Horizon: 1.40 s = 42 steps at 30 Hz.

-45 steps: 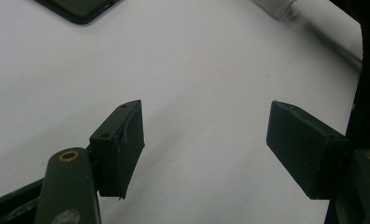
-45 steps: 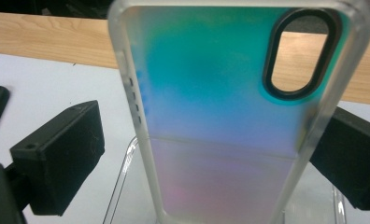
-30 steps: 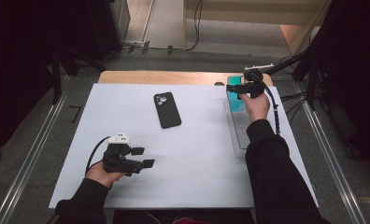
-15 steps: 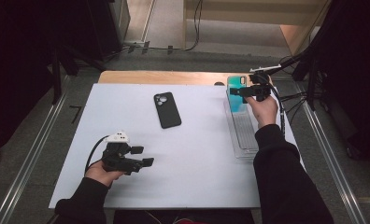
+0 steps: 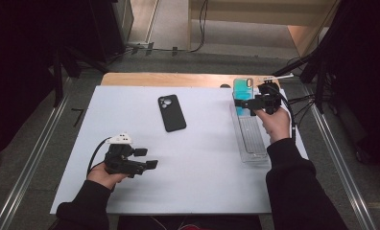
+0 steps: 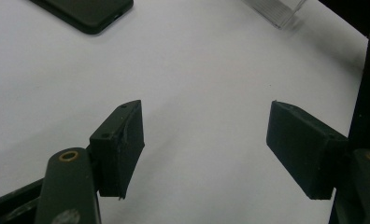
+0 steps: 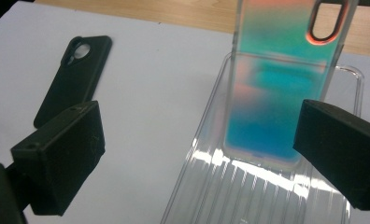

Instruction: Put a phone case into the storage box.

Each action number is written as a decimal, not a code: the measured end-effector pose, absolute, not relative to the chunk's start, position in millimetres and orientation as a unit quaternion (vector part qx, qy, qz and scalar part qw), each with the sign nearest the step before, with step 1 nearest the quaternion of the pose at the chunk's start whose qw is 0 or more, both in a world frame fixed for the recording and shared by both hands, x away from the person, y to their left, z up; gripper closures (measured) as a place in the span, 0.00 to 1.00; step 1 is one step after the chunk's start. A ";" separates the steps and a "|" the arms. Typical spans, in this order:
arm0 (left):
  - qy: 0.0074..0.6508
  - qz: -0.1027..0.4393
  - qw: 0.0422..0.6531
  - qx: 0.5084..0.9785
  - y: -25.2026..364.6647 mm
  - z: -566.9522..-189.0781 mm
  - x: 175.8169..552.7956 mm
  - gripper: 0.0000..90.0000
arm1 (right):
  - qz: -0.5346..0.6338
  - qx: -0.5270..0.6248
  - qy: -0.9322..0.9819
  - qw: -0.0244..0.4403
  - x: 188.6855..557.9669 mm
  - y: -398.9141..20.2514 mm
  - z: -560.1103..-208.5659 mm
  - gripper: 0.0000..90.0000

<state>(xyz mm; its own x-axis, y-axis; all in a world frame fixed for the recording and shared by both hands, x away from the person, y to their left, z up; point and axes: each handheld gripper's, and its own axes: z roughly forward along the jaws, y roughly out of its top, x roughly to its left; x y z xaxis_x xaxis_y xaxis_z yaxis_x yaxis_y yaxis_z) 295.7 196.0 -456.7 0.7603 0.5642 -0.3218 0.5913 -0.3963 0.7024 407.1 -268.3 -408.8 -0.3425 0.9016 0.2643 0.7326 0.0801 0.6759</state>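
**Right gripper lined up on the iridescent case, not gripped yet**

White table sheet [image 5: 202, 158], dark room around it, wood edge at the far side.

Step in hand, my read: reach/approach on the iridescent phone case [image 7: 276, 93]. It lies at the far end of the clear ribbed tray [image 7: 248, 196], part of it running past the tray's far rim. Seen along the right gripper [image 7: 197, 154], the case sits ahead of the jaws and toward the right-hand jaw; the jaws stand wide apart with nothing between them. No contact visible.

Left gripper [image 6: 204, 144]: jaws spread, nothing held, only bare sheet between them. Black phone case [image 6: 87, 11] lies well ahead of its left-hand jaw, a corner of the tray beyond its right-hand jaw. In the high view this gripper rests near the front edge of the sheet, in the hand.

Next move calls for, as I judge it:
- advance the right jaws so they straddle the case's near end
- thin, slick shell lying flat: likely needs an edge lifted off the tray ribs before closing
- close gently; the shell may flex

Count:
- grippers: 2
- phone cases: 2 (1 iridescent, 1 black)
- trays: 1
- sheets: 1
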 end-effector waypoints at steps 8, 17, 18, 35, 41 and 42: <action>0.344 -0.022 0.427 0.836 196.2 -454.8 297.4 0.31 | 0.381 0.529 0.752 0.098 384.5 -258.9 -406.9 0.04; 0.343 -0.022 0.429 0.836 198.9 -451.7 297.0 0.31 | 0.394 0.486 0.777 0.077 353.2 -247.0 -405.9 0.17; 0.342 -0.023 0.429 0.835 199.4 -451.5 297.0 0.31 | 0.395 0.478 0.781 0.074 350.2 -245.6 -405.8 0.17; 0.342 -0.029 0.431 0.834 200.6 -447.9 290.0 0.31 | 0.413 0.413 0.811 0.019 303.9 -230.4 -419.7 0.27; 0.345 -0.034 0.433 0.832 202.0 -447.2 286.5 0.31 | 0.410 0.403 0.818 0.008 288.4 -227.2 -428.5 0.28; 0.346 -0.035 0.433 0.832 202.2 -447.1 286.2 0.31 | 0.411 0.400 0.819 0.008 286.3 -226.6 -430.2 0.28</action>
